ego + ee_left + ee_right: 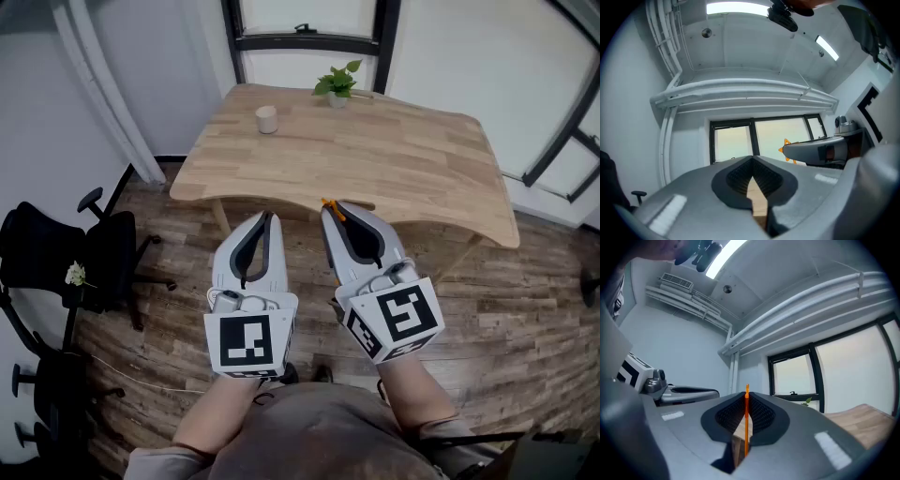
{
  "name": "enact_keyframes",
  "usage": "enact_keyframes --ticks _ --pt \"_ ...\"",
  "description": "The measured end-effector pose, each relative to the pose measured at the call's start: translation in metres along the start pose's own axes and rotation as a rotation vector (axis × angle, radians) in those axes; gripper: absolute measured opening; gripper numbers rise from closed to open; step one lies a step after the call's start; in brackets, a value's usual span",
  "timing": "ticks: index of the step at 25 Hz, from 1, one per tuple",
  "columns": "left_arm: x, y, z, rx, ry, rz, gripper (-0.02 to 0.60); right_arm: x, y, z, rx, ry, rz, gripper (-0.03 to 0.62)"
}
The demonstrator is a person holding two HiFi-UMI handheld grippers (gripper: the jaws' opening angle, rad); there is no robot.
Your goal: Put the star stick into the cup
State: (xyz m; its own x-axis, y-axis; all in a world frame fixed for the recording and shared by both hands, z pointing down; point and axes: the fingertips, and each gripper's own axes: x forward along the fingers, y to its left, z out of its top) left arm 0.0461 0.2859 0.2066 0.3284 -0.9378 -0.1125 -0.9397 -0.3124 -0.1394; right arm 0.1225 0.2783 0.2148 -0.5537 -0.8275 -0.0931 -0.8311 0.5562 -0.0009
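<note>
While side by side, left tongs [268,217] clenched empty, right tongs [328,208] clenched on star stick [746,427].

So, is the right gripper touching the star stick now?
Touching. The right gripper view shows the star stick pinched between the shut fingers of the right gripper, with no gap on either side.

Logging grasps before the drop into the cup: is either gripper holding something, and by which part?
The right gripper is shut on the star stick, clamping its shaft; the star end pokes past the tips. The left gripper is shut, empty.
</note>
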Motion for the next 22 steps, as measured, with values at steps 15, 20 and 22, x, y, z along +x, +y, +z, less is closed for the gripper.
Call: enact_keyframes --ticks 15,20,22 --pt "0.001 -0.025 -0.016 0.002 0.038 0.032 0.0 -0.02 -0.024 -0.01 0.003 -0.003 0.02 0.046" --pt "0.014 -0.011 -0.029 -0.017 0.047 0.038 0.0 -0.001 -0.027 -0.024 0.033 0.02 0.034 0.046" --pt "0.023 -0.005 -0.036 -0.021 0.048 0.032 0.0 0.012 -0.032 -0.033 0.053 0.036 0.034 0.046"
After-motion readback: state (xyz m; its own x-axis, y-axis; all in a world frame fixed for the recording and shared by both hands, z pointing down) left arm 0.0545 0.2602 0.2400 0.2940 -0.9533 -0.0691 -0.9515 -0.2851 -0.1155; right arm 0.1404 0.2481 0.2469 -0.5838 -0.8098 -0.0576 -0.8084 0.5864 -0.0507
